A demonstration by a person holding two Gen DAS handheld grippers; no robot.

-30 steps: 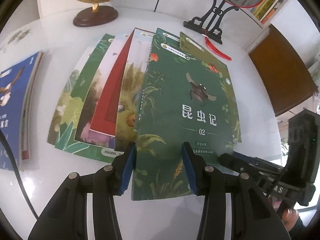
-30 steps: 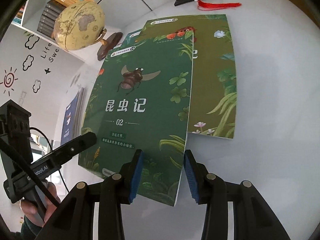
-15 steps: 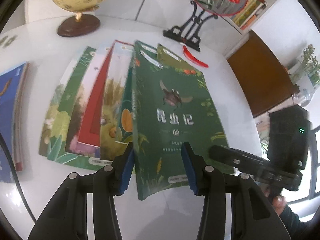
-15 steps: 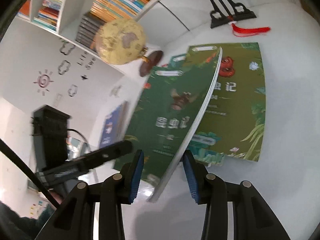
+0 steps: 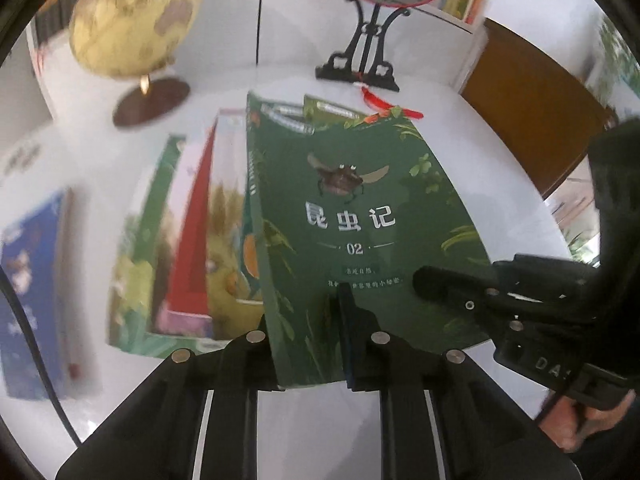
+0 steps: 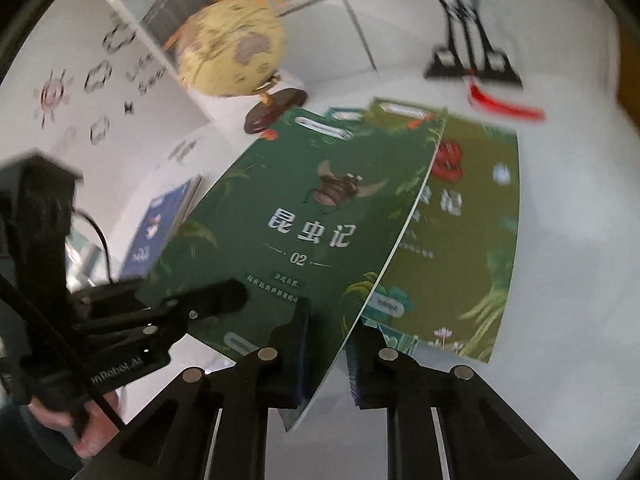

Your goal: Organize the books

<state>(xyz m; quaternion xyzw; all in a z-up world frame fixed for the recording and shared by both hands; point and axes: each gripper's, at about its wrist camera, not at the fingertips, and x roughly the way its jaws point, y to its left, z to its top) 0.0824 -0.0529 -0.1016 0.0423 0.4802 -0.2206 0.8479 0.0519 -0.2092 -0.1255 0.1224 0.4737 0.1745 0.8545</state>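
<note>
A dark green book marked 02 with a beetle on its cover (image 5: pixel 360 216) is lifted off the white table, tilted. My left gripper (image 5: pixel 308 344) holds its near edge between its fingers. My right gripper (image 6: pixel 328 344) holds the same book (image 6: pixel 304 220) by its near edge, the open side facing right. An olive green book with a red flower (image 6: pixel 464 240) lies flat below it. Several more overlapping books (image 5: pixel 188 248) lie fanned to the left.
A blue book (image 5: pixel 32 280) lies at the far left of the table. A yellow globe (image 5: pixel 132 12) and a black ornament stand (image 5: pixel 360 68) with a red tassel stand at the back. A brown wooden chair or cabinet (image 5: pixel 532 120) is at the right.
Both grippers have closed on the green 02 book and raised it from the pile. Both views have tilted up toward the shelves.
</note>
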